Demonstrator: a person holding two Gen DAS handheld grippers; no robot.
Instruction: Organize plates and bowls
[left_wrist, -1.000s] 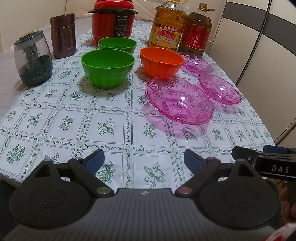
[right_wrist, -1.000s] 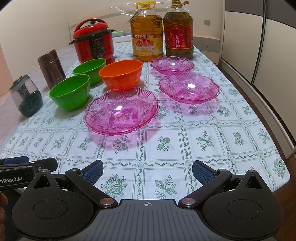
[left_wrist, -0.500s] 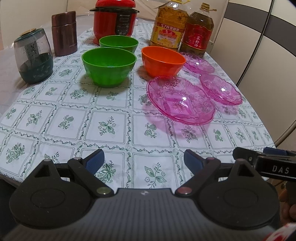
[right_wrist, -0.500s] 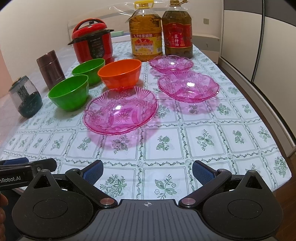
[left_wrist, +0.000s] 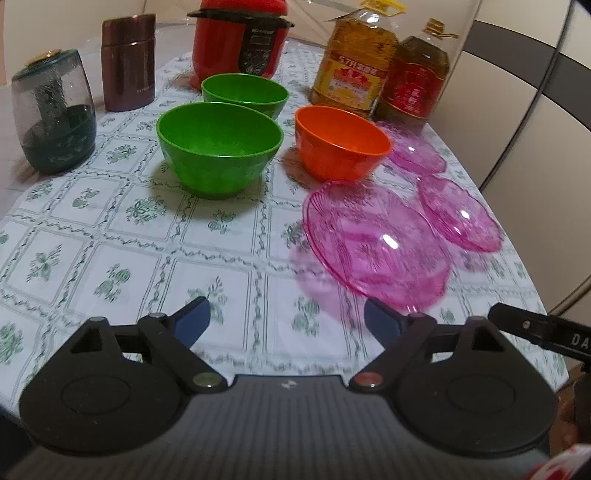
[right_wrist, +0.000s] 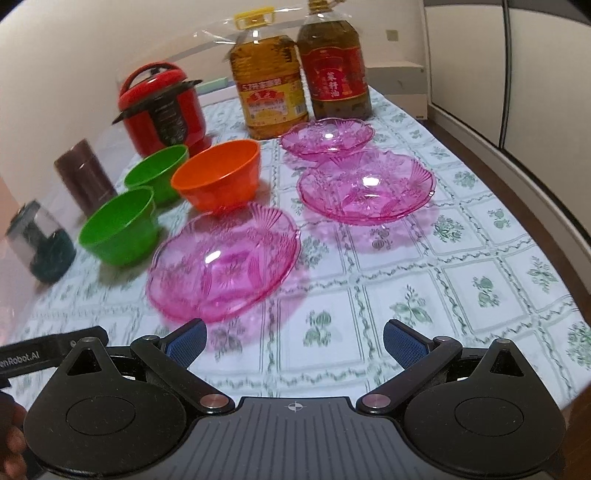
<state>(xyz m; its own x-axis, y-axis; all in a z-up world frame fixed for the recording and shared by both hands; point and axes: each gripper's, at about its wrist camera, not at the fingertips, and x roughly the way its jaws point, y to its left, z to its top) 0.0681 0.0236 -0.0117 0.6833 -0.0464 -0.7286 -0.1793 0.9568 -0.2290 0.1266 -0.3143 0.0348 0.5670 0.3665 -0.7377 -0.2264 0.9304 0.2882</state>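
Note:
Two green bowls, a near one (left_wrist: 218, 147) (right_wrist: 120, 225) and a far one (left_wrist: 245, 94) (right_wrist: 157, 171), and an orange bowl (left_wrist: 341, 142) (right_wrist: 218, 179) stand on the patterned tablecloth. Three clear pink plates lie to their right: a near one (left_wrist: 373, 245) (right_wrist: 223, 262), a middle one (left_wrist: 460, 212) (right_wrist: 365, 188) and a far one (left_wrist: 415, 149) (right_wrist: 327, 136). My left gripper (left_wrist: 286, 323) is open and empty, just short of the near pink plate. My right gripper (right_wrist: 295, 341) is open and empty in front of the near pink plate.
A red pressure cooker (left_wrist: 240, 46) (right_wrist: 162, 109), two large oil bottles (left_wrist: 354, 70) (right_wrist: 267, 85) and a brown canister (left_wrist: 129, 62) stand at the back. A dark glass jar (left_wrist: 53, 114) stands at the left. The table's edge runs along the right, with cabinet doors (right_wrist: 535, 74) beyond.
Both grippers have moved forward over the table toward the bowls and plates, which appear larger and closer. Both stay open. Nothing on the table has moved.

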